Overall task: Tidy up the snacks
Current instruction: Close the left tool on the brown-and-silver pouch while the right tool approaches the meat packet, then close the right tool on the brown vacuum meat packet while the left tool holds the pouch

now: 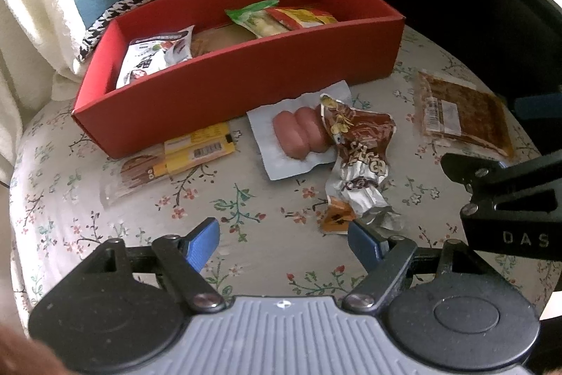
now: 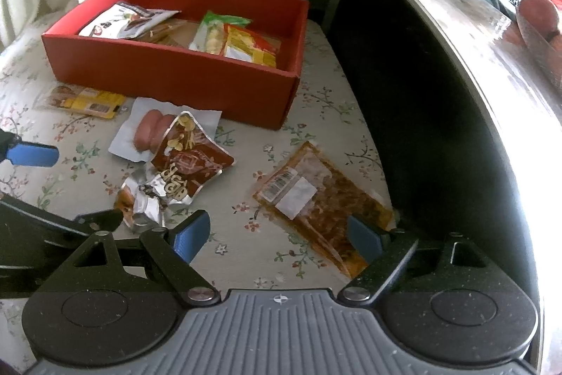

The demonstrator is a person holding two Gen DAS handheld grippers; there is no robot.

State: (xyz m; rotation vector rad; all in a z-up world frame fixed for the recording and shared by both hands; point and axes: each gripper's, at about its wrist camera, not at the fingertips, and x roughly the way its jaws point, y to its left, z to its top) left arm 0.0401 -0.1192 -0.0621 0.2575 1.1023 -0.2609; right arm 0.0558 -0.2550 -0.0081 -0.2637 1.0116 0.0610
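Blue pads of the left claw (image 1: 282, 243) sit spread and empty, low over the flowered cloth (image 1: 147, 209), with the crumpled foil-and-brown wrapper (image 1: 358, 164) just beside the right-hand pad. Right claw (image 2: 277, 234) is likewise spread, nothing pinched, its jaws straddling the lower end of the flat brown packet with the white barcode label (image 2: 316, 199).

Snacks still loose on the cloth-covered counter: the twin pink sausages in clear wrap (image 1: 298, 132), partly under the brown wrapper; the yellow barcoded packet (image 1: 182, 157), lying right at the front wall of the red box (image 1: 246, 94); the flat brown packet (image 1: 463, 118) off to the right. Already in the box: a white-and-black pouch (image 1: 154, 55), a green-topped pouch (image 1: 253, 18), and a red-yellow pouch (image 1: 305, 16).

Risks, as I judge them:
- Flat brown packet lies flush on soft cloth; pads may skate over it or pinch fabric along with it.
- It sits near the counter's right edge, so a nudge could push it off.
- Sausages and brown wrapper overlap; lifting one likely drags the other.
- Crumpled foil gives no firm face, so the grip may slip.
- Both claws work close together; the left claw's frame shows at the edge of the right view, so a collision is possible.
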